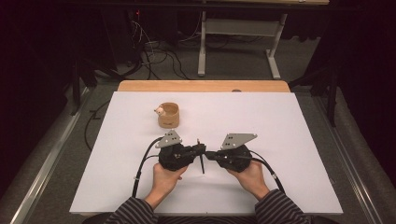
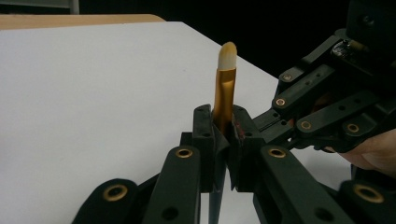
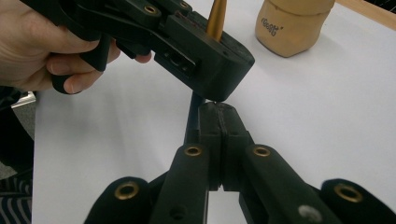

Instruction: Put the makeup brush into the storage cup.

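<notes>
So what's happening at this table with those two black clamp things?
A person holds a gripper in each hand over a white table. The left gripper has its jaws shut on the gold ferrule of a small makeup brush, held upright. The right gripper, jaws shut, sits just beneath it by the dark handle. A wooden cup stands farther back.

two grippers, a left gripper [image 1: 201, 149] and a right gripper [image 1: 208, 154], two hands, one makeup brush [image 2: 225, 91], one wooden cup [image 1: 168, 115] with one small figure [image 1: 159, 110], one white board [image 1: 280, 140].
</notes>
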A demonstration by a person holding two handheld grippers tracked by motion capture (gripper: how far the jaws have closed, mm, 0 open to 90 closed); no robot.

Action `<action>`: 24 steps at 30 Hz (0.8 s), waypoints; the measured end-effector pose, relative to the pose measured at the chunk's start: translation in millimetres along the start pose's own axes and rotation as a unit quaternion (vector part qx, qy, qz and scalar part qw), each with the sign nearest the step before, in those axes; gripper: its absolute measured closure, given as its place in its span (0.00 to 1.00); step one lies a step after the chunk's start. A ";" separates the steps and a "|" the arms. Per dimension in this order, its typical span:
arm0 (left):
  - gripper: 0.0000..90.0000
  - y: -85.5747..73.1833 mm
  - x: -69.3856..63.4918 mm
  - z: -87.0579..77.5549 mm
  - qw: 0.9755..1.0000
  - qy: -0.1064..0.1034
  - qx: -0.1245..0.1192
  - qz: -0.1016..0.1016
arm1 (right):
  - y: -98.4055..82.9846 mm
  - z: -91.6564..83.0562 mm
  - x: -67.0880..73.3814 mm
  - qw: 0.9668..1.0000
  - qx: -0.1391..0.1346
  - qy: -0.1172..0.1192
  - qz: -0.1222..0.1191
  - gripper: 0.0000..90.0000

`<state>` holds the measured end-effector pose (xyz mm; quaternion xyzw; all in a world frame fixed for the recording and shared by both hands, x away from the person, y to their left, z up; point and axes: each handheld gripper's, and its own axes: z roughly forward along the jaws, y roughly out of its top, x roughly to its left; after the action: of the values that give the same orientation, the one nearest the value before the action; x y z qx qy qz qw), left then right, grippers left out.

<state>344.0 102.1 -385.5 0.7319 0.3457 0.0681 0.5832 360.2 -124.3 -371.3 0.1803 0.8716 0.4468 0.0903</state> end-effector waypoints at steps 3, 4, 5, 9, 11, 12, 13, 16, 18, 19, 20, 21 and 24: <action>0.93 1.2 -2.0 -2.5 1.000 0.003 -0.007 0.006 | -0.7 1.3 0.6 1.000 0.001 -0.001 -0.002 1.00; 0.93 1.6 -2.3 -3.3 1.000 0.004 -0.009 0.007 | -0.7 1.4 0.5 1.000 0.001 0.000 -0.003 1.00; 0.93 2.0 -2.2 -3.8 1.000 0.004 -0.010 0.007 | -0.5 1.3 0.5 1.000 0.000 0.000 -0.003 1.00; 0.93 2.3 -1.9 -4.2 1.000 0.005 -0.010 0.008 | -0.3 0.4 1.4 1.000 -0.003 0.002 -0.002 1.00; 0.93 2.5 -2.1 -4.4 1.000 0.006 -0.010 0.010 | -0.4 0.3 1.3 1.000 -0.003 0.004 -0.004 1.00; 0.93 2.8 -2.2 -4.7 1.000 0.006 -0.010 0.011 | -0.3 -0.1 1.1 1.000 -0.003 0.004 -0.006 1.00; 0.93 3.0 -2.3 -5.0 1.000 0.006 -0.011 0.012 | -0.3 -0.3 1.1 1.000 -0.005 0.004 -0.006 1.00; 0.93 3.3 -2.2 -5.7 1.000 0.008 -0.011 0.014 | 0.1 -2.3 1.0 1.000 -0.011 0.004 -0.005 0.98; 0.93 3.4 -2.1 -5.8 1.000 0.008 -0.011 0.017 | 0.3 -3.8 0.9 1.000 -0.014 0.002 -0.005 0.96; 0.93 3.4 -2.1 -5.8 1.000 0.009 -0.010 0.018 | 0.2 -4.4 0.6 1.000 -0.015 0.002 -0.005 0.95; 0.93 3.5 -2.1 -6.0 1.000 0.009 -0.011 0.018 | 0.1 -5.2 0.3 1.000 -0.015 0.002 -0.004 0.94; 0.93 3.6 -2.1 -6.1 1.000 0.008 -0.011 0.018 | -0.2 -5.6 0.3 1.000 -0.017 0.001 -0.002 0.92; 0.93 3.8 -2.2 -6.6 1.000 0.009 -0.011 0.019 | -1.2 -7.7 -0.2 1.000 -0.024 -0.002 -0.003 0.89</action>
<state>340.7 105.8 -379.4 0.7312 0.3359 0.0895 0.5870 357.7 -130.8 -367.8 0.1763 0.8612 0.4666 0.0973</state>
